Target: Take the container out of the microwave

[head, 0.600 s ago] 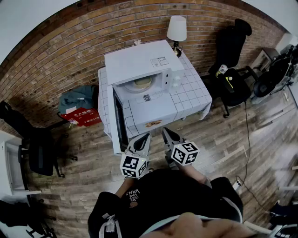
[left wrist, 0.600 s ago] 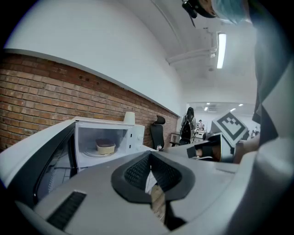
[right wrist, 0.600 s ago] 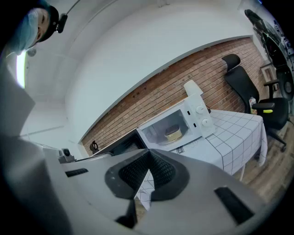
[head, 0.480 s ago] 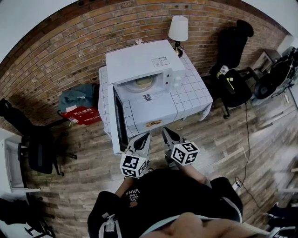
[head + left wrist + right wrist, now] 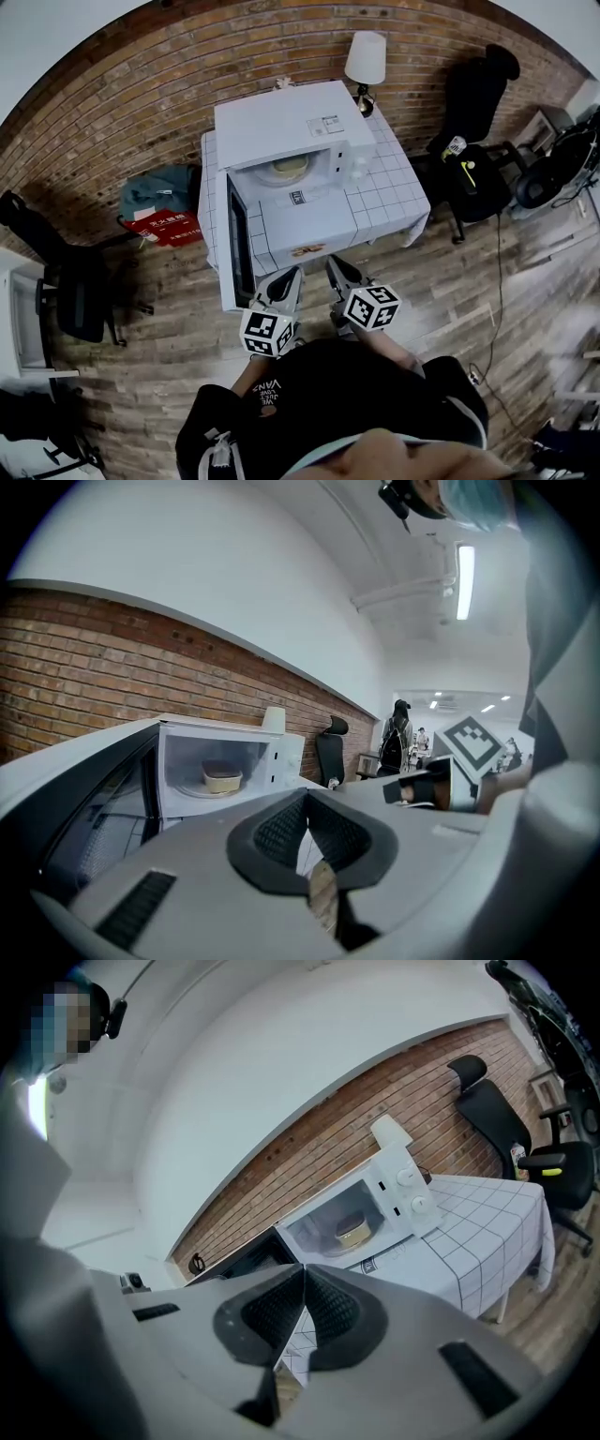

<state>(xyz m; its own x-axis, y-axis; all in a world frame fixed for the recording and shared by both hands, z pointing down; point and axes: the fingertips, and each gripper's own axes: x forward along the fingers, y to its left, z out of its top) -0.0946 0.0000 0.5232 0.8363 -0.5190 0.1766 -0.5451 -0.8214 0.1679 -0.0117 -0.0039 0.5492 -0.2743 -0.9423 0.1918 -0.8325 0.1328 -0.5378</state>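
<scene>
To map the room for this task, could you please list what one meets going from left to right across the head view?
Black chair → teal bag → microwave → lamp → black office chair.

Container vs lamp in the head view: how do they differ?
The container is low, squat and beige; the lamp is taller, with a white shade on a dark stem. The container sits inside the open microwave; the lamp stands out on the table, behind the microwave's right corner. Both are pale and upright.
</scene>
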